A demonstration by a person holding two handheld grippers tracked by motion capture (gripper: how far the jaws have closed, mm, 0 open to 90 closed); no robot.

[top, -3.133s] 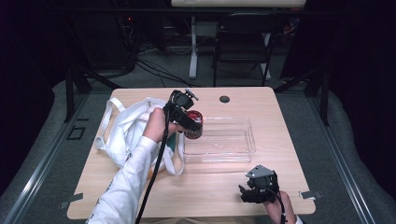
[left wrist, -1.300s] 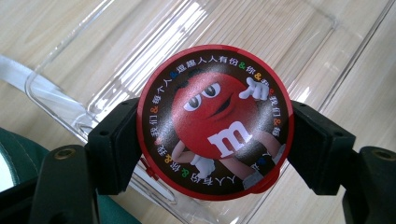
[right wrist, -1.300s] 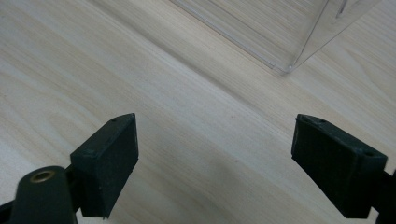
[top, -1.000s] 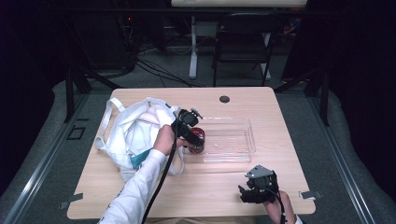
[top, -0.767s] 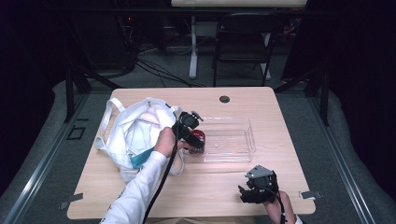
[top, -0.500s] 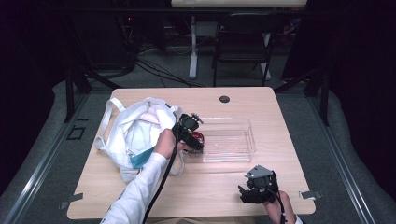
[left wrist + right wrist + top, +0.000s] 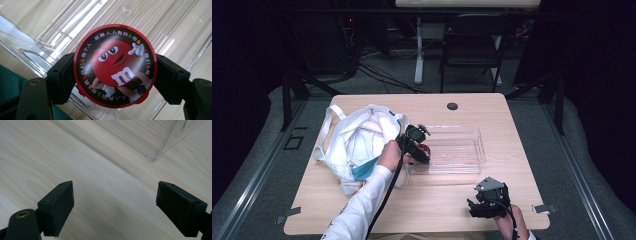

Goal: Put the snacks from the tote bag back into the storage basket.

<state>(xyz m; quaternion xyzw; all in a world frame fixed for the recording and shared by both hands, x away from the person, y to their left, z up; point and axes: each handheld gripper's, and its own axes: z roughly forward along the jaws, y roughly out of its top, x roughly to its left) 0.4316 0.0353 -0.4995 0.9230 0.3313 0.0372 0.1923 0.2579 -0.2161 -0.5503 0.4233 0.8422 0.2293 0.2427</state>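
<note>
While the left gripper (image 7: 113,75) clamps a round red candy tin (image 7: 115,65) between its two black jaws, the printed lid faces the camera and the tin hangs over the near-left end of a clear plastic tray (image 7: 462,150), whose ribbed floor lies just beyond the jaws. Beside that hand sits a white cloth bag (image 7: 354,142). Well apart, the right gripper (image 7: 122,207) rests low over bare wooden table (image 7: 100,185), jaws spread wide with nothing between them, a tray corner just ahead.
</note>
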